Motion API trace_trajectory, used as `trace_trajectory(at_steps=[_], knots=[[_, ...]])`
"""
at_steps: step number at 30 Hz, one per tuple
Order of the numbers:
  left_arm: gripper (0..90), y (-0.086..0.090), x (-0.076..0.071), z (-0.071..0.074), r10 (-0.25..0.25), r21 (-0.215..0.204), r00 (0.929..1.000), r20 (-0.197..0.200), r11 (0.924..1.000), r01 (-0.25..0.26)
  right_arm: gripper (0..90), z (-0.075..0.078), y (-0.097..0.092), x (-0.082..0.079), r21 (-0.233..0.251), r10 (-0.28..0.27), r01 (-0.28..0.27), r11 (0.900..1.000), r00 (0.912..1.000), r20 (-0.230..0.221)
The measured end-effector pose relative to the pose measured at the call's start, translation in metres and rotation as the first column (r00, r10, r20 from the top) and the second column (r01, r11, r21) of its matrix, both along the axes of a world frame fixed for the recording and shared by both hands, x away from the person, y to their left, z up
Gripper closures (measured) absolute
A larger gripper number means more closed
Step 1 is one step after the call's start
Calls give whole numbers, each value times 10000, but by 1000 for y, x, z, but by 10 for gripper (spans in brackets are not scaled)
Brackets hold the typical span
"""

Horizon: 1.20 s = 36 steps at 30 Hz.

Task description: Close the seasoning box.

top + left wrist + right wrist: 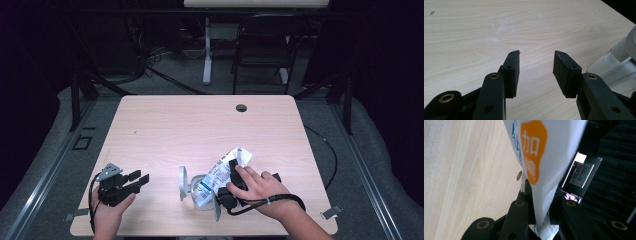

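Two grippers in our hands. Our right gripper (231, 181) has its jaws pinched on a white packet (220, 175) with blue print and an orange patch; the packet rises from between the jaws and its far end leans over a clear jar (200, 192) just beside them. Our left gripper (131, 181) hovers well apart, jaws wide, bare table (499, 32) between and beyond them. Farther off, a chair (265, 45).

High view looks down on the table (165, 125) from above; both tongs cameras skim its wood closely.
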<state>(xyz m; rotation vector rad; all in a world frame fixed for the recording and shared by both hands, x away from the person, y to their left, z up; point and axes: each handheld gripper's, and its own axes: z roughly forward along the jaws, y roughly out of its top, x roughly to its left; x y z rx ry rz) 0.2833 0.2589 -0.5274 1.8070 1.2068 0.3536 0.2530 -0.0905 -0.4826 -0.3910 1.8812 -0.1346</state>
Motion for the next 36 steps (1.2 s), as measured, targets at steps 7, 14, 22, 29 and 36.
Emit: trace_trajectory(at_steps=[7, 14, 22, 29, 36], knots=[[570, 0, 0, 0, -14, 11, 10000, -1, 10000, 14, 822, -1, -1, 0, -19, -17, 17, 10000, 10000, 9], [569, 0, 0, 0, -10, 14, 10000, -4, 10000, 10, 826, 0, -1, 0, 94, -3, 4, 10000, 10000, -76], [569, 0, 0, 0, -8, 16, 10000, -3, 10000, 8, 828, 0, -1, -1, 140, -25, 27, 9999, 9999, -121], [569, 0, 0, 0, -13, 17, 10000, -2, 10000, 13, 828, 0, -2, -1, 242, -8, 14, 9997, 9997, -261], [569, 0, 0, 0, 2, 5, 10000, -9, 10000, -2, 834, 1, -2, -1, 295, -97, 108, 9995, 9992, -396]])
